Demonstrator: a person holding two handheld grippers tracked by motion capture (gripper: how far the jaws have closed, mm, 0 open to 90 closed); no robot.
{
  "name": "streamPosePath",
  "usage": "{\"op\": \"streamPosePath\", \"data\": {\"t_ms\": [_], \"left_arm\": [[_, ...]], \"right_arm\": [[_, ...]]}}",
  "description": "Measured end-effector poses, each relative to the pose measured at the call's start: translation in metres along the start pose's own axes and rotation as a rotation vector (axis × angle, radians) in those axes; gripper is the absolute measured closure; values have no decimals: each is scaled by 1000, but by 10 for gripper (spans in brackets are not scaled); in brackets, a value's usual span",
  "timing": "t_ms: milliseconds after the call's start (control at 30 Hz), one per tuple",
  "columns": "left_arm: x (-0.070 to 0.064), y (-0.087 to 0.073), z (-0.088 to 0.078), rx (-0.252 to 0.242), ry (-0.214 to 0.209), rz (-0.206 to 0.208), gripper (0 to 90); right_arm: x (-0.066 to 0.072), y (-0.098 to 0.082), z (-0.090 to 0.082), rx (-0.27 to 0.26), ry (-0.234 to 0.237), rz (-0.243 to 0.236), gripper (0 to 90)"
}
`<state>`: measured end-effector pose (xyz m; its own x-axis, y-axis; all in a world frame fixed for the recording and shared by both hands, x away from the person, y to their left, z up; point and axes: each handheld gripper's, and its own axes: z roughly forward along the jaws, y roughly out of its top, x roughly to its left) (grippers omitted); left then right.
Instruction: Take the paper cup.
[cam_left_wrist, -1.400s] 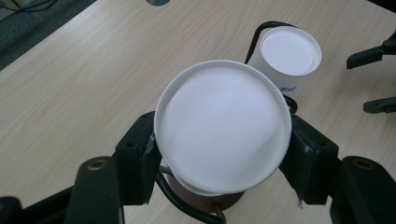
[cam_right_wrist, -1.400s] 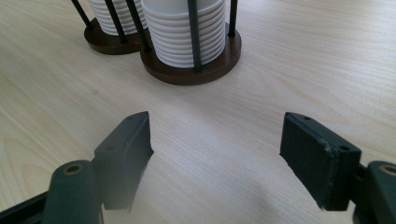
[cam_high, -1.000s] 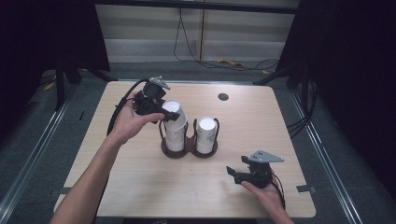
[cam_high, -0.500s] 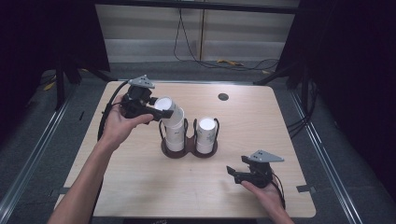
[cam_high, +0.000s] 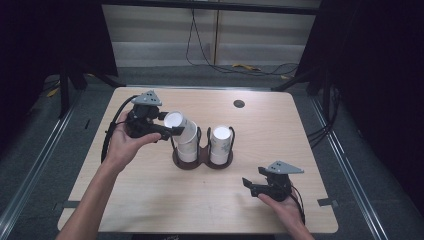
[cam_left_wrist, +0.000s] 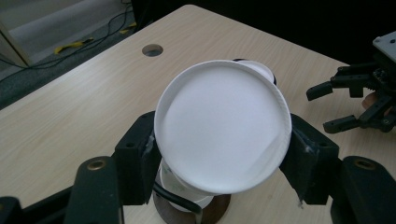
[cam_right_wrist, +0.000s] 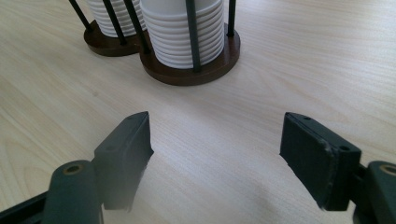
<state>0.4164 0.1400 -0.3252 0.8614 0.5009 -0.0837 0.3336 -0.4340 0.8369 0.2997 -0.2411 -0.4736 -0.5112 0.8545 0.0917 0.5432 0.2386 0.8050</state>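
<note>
A dark wooden two-post cup holder (cam_high: 192, 163) stands mid-table with a left stack (cam_high: 187, 149) and a right stack (cam_high: 220, 143) of white paper cups, bottoms up. My left gripper (cam_high: 172, 131) is shut on the top white cup (cam_high: 178, 124) of the left stack. It holds the cup tilted to the left, lower end still at the stack's top. In the left gripper view both pads clamp the cup (cam_left_wrist: 223, 128) just under its round bottom. My right gripper (cam_high: 248, 186) rests open near the front right, and nothing lies between its jaws (cam_right_wrist: 217, 140).
The holder's black rods rise around each stack (cam_right_wrist: 182, 32) above the brown base (cam_right_wrist: 205, 70). A round cable hole (cam_high: 239, 104) sits at the table's back. Bare wood lies between the holder and my right gripper (cam_left_wrist: 327, 105).
My left gripper has drawn left and slightly toward the person with the cup, tipping it further off the left stack. The right gripper has stayed put.
</note>
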Motion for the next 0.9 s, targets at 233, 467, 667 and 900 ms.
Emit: {"op": "streamPosePath", "data": {"t_ms": [233, 467, 667, 900], "left_arm": [[-13, -2, -2, -6, -16, 27, 357], [-20, -12, -3, -18, -21, 22, 354], [-25, -22, -1, -2, -18, 47, 352], [-32, -30, 3, -7, -73, 54, 351]], "right_arm": [[0, 0, 0, -2, 4, 4, 248], [2, 1, 2, -4, 21, 1, 249], [2, 2, 3, -4, 32, 4, 248], [4, 2, 2, -14, 36, 7, 248]]}}
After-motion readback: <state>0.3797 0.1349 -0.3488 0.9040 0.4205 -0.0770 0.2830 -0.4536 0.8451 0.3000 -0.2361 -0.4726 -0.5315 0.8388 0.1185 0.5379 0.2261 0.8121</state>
